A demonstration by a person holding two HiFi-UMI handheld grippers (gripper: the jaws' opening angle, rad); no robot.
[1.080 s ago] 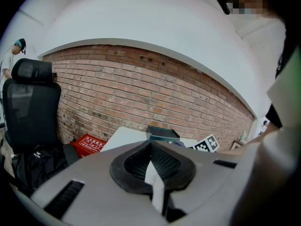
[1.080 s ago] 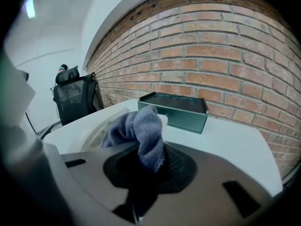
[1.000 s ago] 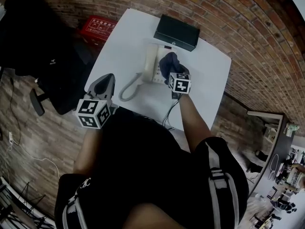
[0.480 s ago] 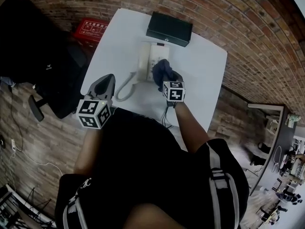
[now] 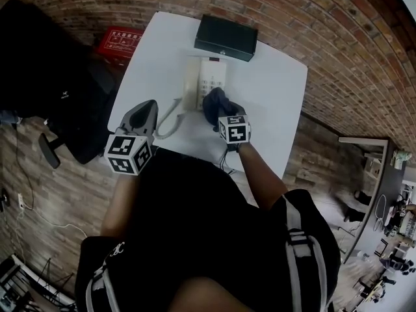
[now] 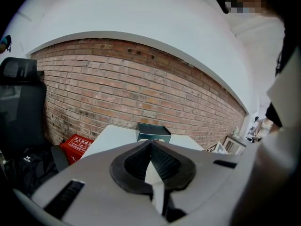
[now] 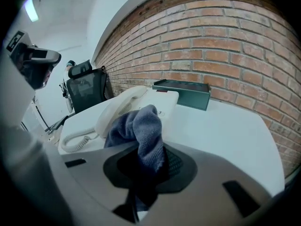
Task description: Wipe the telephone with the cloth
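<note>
White table (image 5: 279,90) in brick-walled rm: telephone (image 5: 209,82) is set near far edge, dark box (image 5: 226,36) behind it. Blue-grey cloth (image 7: 141,131) is clamped in right gripper (image 7: 150,166) (at phone's near end). Left gripper (image 6: 151,157) is held by near-left corner, jaws together, empty.

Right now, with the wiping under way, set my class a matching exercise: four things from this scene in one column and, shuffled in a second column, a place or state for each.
Things
1. cloth
2. dark box
3. red box
4. left gripper

Places or states
A. on the floor beside the table
B. at the table's far edge, by the brick wall
C. clamped in the right gripper
D. jaws together, holding nothing

Pairs: 1-C, 2-B, 3-A, 4-D
</note>
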